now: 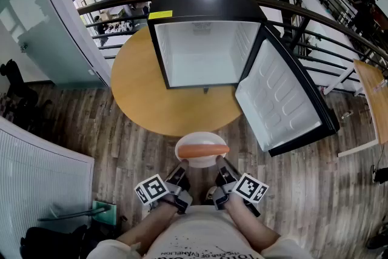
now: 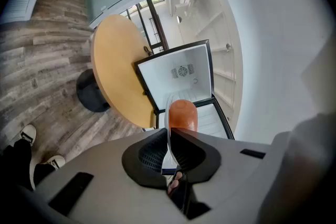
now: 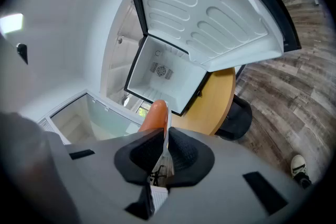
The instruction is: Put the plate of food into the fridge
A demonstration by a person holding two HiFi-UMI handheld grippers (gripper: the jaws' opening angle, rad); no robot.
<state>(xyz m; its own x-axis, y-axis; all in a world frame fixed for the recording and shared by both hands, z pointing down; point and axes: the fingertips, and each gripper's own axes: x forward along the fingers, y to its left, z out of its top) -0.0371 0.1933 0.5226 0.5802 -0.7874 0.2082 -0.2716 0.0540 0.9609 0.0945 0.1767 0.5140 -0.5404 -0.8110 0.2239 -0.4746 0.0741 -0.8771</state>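
A white plate [image 1: 188,162] carrying an orange sausage [image 1: 202,150] hangs in the air over the wood floor, short of the round table. My left gripper [image 1: 183,166] is shut on the plate's near left rim and my right gripper [image 1: 219,163] is shut on its near right rim. In the left gripper view the plate's rim [image 2: 168,134] runs edge-on between the jaws with the sausage [image 2: 182,114] beyond. The right gripper view shows the plate's rim [image 3: 166,136] the same way, next to the sausage [image 3: 154,115]. The black fridge [image 1: 200,3] stands on the table, its empty white inside [image 1: 203,57] exposed.
The fridge door [image 1: 285,97] is swung open to the right, reaching past the table's edge. The round wooden table [image 1: 136,88] sits ahead on a dark pedestal [image 2: 90,93]. A curved railing [image 1: 327,24] runs behind, with a glass wall [image 1: 36,15] at left.
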